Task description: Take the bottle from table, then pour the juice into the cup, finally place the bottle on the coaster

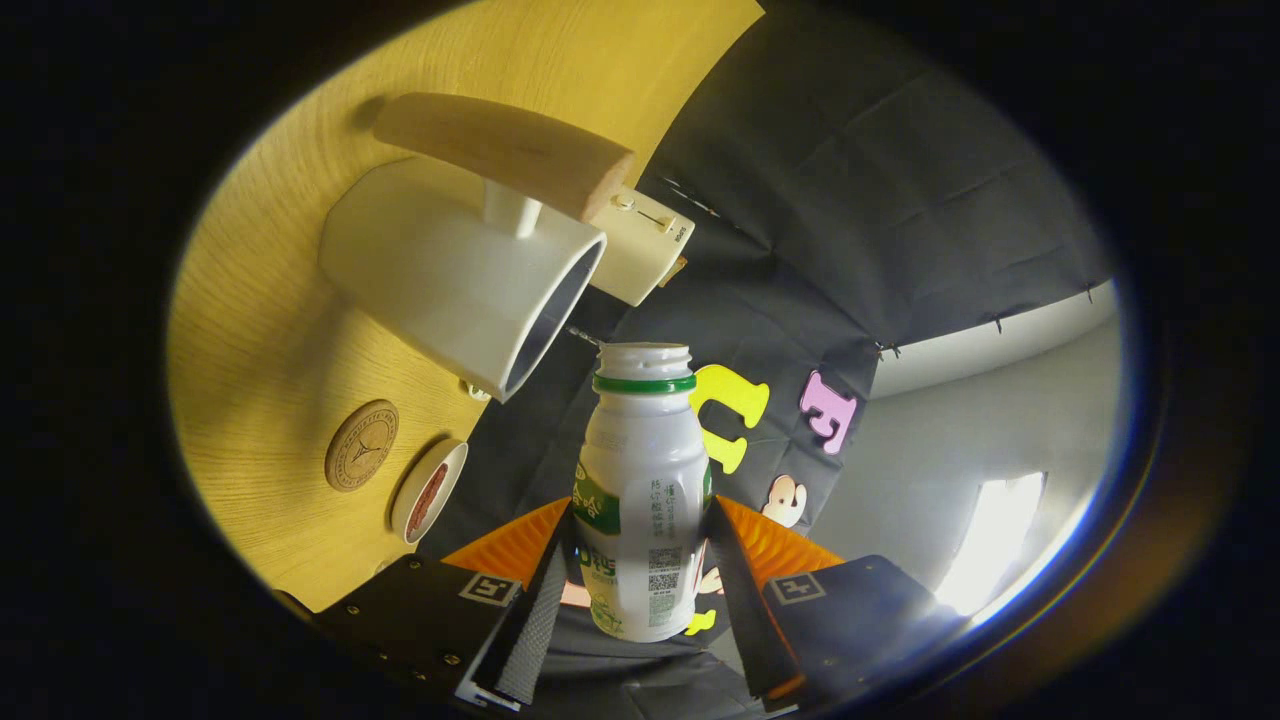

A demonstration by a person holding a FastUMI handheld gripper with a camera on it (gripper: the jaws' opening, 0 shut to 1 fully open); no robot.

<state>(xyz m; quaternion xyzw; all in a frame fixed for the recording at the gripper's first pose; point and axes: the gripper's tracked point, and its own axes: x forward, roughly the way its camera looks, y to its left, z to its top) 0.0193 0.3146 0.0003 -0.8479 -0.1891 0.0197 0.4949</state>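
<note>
A: Gripper view. The bottle (643, 490) is being held between the fingers (640, 590), both pressing on its lower body; its open neck is being pointed toward the mouth of the cup (470, 275), just short of the rim. The whole scene is being seen tilted, so a pour is judged to be under way or about to begin.

B: Risks being logged?

A: The neck is sitting beside the rim, not over it; juice is likely to be spilled onto the bench (270, 330) if the tilt is increased before the gap is closed. The bottle's smooth plastic wall and glossy label are judged slippery, so rotation in the grip is possible.

B: Materials?

A: The cup is being read as matte white, cylindrical, with a wooden handle (505, 150). The coaster (361, 445) is round, cork-like and embossed, lying well apart on the wood-grain bench.
</note>
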